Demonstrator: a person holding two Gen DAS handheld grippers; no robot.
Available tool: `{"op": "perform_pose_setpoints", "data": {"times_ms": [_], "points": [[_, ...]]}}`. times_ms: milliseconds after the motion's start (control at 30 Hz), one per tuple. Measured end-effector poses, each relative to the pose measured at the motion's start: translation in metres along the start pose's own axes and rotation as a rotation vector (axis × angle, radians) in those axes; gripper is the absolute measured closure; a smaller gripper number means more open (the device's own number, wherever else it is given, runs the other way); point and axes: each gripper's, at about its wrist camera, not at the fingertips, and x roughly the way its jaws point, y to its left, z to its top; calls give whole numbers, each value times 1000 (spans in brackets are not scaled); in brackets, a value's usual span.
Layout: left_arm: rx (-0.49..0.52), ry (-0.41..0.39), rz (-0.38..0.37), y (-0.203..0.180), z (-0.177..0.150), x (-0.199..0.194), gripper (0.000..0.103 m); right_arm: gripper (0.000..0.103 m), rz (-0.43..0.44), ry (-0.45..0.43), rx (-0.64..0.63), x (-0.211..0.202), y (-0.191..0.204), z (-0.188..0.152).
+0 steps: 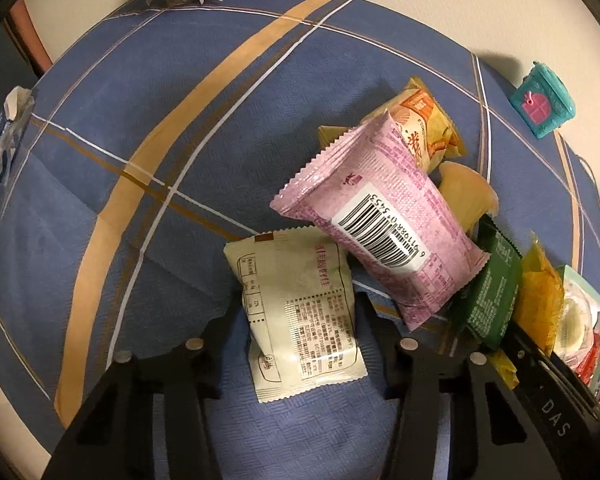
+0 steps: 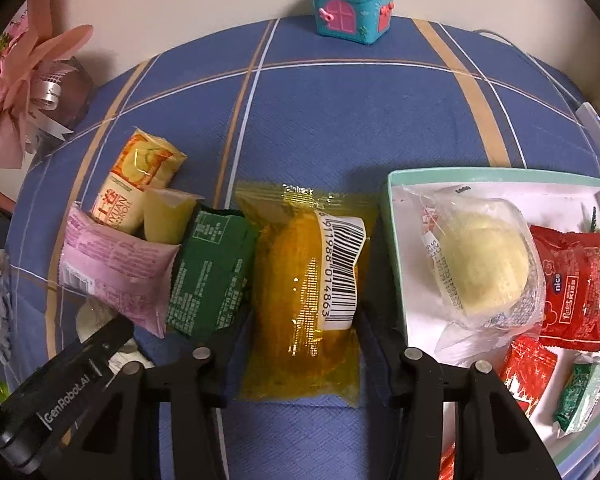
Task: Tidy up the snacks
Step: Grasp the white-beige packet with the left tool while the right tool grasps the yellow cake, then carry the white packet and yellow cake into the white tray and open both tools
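Observation:
My left gripper point(image 1: 296, 312) points down at the blue cloth, and its pads press both sides of a cream snack packet point(image 1: 300, 312) lying printed side up. A pink packet point(image 1: 380, 224) leans over that packet's far corner. My right gripper point(image 2: 300, 320) is shut on a yellow see-through packet point(image 2: 304, 292) with a barcode label, which lies flat on the cloth. Left of it sit a green packet point(image 2: 212, 268), the pink packet point(image 2: 116, 268), a pale yellow jelly cup point(image 2: 166, 216) and an orange-yellow roll packet point(image 2: 140, 176). Right of it is a white box with a teal rim point(image 2: 392, 208).
The box holds a clear-wrapped round cake point(image 2: 480, 256), red packets point(image 2: 572, 284) and a small green one point(image 2: 580, 396). A teal toy house point(image 2: 352, 4) stands at the table's far edge by the wall. A pink ribbon bouquet point(image 2: 24, 88) is at the back left.

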Motion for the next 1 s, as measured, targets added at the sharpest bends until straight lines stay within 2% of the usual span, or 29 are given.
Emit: {"op": "perform_pose_setpoints", "data": {"times_ms": [367,733,1000], "points": [[-37,5,-76,14,6,-10,50,56,43,5,20,-21,-10,4],[-53,-108,-140,21,10,-61,50,56,77,-67,45,-77,-19,7],[-41,-186,-177,9,7,-97,50,56,74,-111,90,-112,-36,8]]}}
